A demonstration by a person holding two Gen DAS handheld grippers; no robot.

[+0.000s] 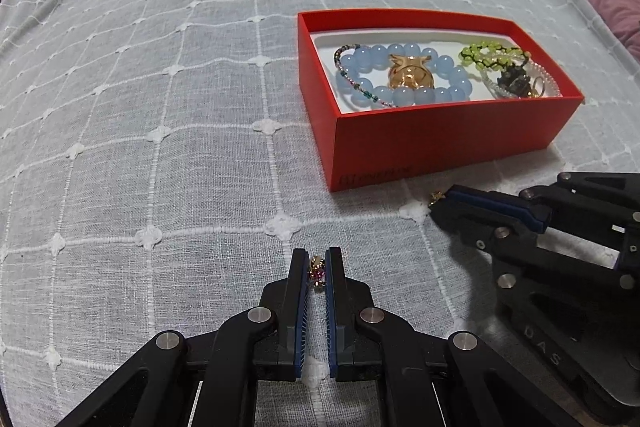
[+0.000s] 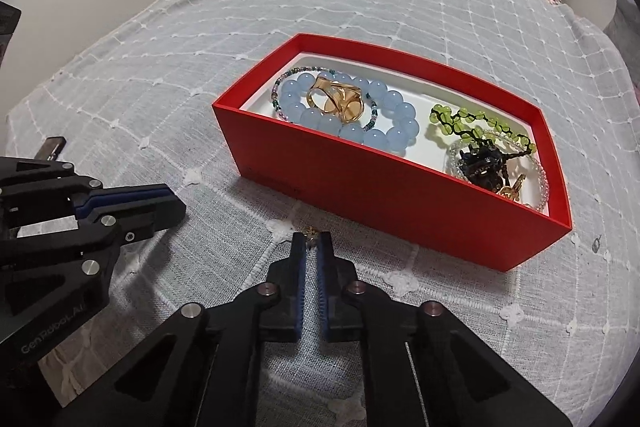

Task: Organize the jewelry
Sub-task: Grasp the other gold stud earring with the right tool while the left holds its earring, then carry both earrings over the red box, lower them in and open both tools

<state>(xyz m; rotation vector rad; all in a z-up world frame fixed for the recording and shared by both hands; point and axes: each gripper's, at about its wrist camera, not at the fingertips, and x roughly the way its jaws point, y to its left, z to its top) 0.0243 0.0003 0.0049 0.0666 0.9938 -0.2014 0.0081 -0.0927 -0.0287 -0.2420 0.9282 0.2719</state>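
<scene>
Red box (image 1: 440, 143) w/ 3+ bracelets, left claw (image 1: 318, 267) gripping gem earring (image 1: 317, 273), right claw (image 2: 312, 241) pinching gold one (image 2: 311, 231)

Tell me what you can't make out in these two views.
- Gold piece in the right tool: right wrist view, too small and mostly covered by the pads.
- Print on the red box: left wrist view, faint and unreadable.
- Tangle around the dark clip: both views, pieces overlap, count unclear.
- Pink-stone piece in the left tool: left wrist view, half hidden between pads.
</scene>
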